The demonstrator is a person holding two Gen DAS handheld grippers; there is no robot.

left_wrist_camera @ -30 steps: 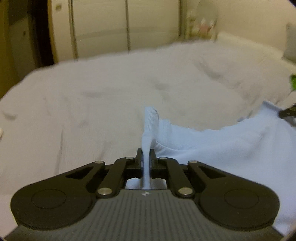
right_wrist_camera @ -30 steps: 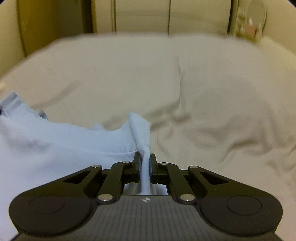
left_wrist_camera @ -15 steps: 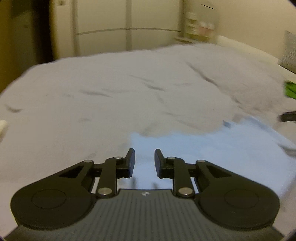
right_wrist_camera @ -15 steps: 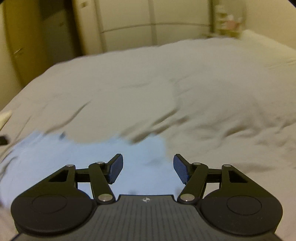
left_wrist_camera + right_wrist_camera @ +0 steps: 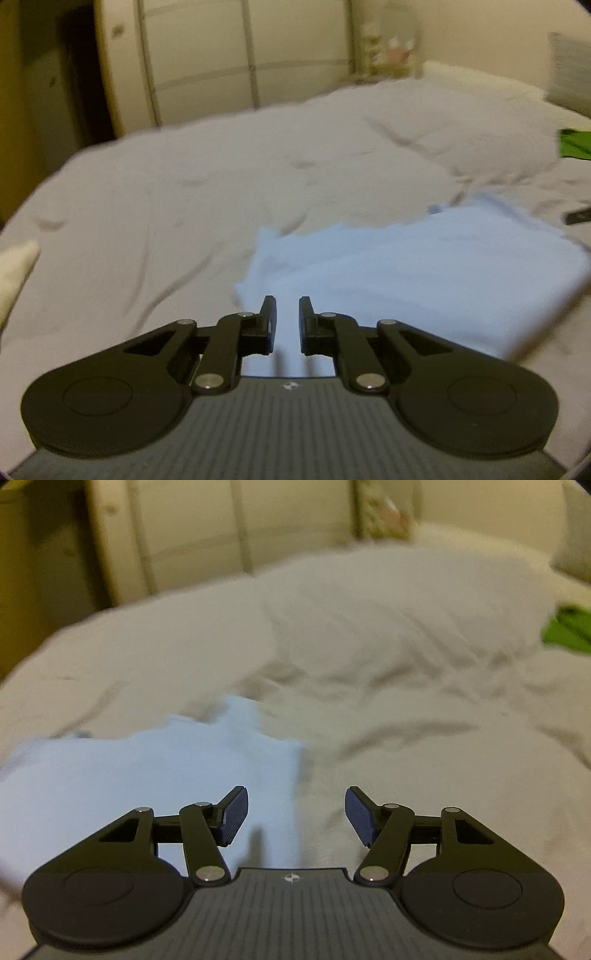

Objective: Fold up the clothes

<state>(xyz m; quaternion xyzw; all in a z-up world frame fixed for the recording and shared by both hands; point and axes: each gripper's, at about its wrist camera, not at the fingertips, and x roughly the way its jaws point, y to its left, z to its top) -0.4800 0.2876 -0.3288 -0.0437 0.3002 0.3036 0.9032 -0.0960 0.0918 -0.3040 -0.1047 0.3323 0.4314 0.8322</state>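
A light blue garment lies folded on the white bed, flat against the rumpled cover, with nothing holding it. In the left wrist view the left hand-held gripper hangs just above the garment's near left corner, its two black fingers parted by a narrow gap with only blue cloth showing behind them; the fold stretches from there to the right and toward the far side, its far edge ragged and blurred. In the right wrist view the right hand-held gripper stands spread wide, its ribbed dark blue pads well apart and empty, over the garment's right edge: the left pad sits above blue cloth, the right pad above bare white bedding. A green item rests far to the right on the bed, well apart from the garment, and is too blurred to name. A pale cupboard front with vertical strips stands beyond the far end of the bed. A small dark object lies at the right edge of the left view, just beside the garment's far right corner.
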